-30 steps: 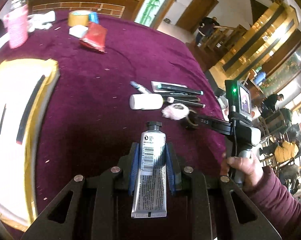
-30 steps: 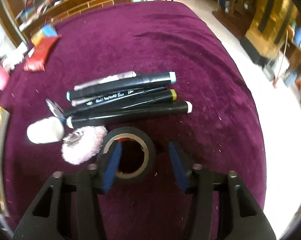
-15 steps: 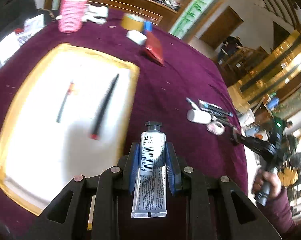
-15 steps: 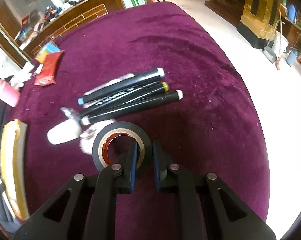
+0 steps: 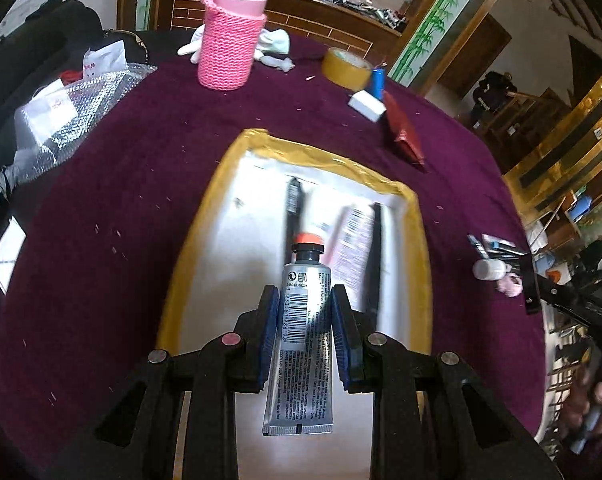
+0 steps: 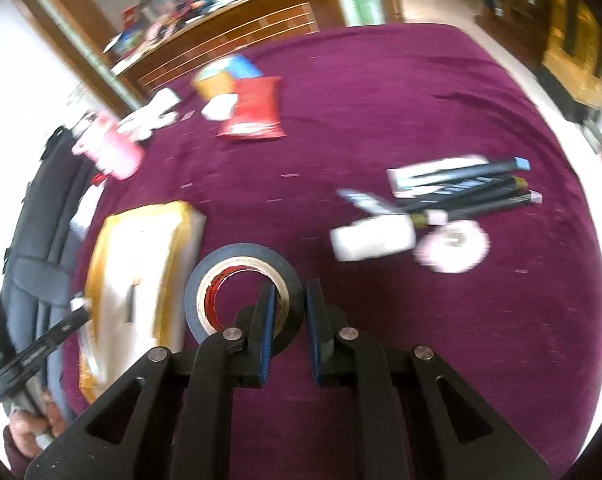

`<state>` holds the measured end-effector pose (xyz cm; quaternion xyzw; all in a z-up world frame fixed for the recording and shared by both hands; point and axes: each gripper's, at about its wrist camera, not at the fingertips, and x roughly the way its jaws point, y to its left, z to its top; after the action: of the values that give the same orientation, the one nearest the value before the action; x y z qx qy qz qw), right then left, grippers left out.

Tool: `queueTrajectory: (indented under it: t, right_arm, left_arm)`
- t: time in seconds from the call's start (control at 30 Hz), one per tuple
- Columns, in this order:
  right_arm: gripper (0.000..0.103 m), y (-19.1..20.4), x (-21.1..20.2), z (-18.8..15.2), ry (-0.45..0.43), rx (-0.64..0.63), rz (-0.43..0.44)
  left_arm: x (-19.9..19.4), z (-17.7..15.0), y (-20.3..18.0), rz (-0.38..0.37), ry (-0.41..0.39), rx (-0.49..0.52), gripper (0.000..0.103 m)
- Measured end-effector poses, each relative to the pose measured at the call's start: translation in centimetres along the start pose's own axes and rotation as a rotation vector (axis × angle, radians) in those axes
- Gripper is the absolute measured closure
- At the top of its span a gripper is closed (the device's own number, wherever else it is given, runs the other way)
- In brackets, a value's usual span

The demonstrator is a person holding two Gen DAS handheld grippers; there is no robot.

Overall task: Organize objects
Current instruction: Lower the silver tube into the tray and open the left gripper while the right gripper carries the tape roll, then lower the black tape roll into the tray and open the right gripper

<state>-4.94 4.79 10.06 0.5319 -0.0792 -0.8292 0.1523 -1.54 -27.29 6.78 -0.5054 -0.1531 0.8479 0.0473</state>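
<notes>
L gripper (image 5: 305, 330) clamps a crimped silver metal tube (image 5: 301, 356) w/ black cap, over the yellow-taped white tray (image 5: 415, 236). R gripper (image 6: 288, 332) pinches the wall of a glossy black tape roll (image 6: 243, 256), held above plush purple cloth (image 6: 381, 120).

A table (image 5: 133, 184) draped in purple cloth is carrying a yellow-rimmed white tray (image 5: 217, 184). Beyond the tray are sitting a pink-knit bottle (image 5: 231, 40), tan tape roll (image 5: 347, 68) and red packet (image 5: 403, 130); markers (image 6: 473, 188) are lying to its right.
</notes>
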Motion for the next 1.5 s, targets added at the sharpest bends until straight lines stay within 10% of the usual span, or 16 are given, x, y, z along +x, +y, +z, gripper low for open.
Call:
queueTrajectory:
  t: [0.43,0.93,1.5]
  right_arm:
    - [0.091,12.6,8.2,-2.2,0.149,-0.139,0.089]
    - [0.090,15.6,12.3,-4.1,0.216,-0.201,0.051]
    - [0.090,22.2,15.8,-5.9,0.272,-0.334,0.097]
  left_arm:
    - [7.1,5.3,1.1,0.063,0.075,0.113,0.081]
    - [8.6,6.9,1.1,0.051,0.090,0.130,0.071]
    - [-3.4,7.0,7.3,0.034,-0.108,-0.071,0.056]
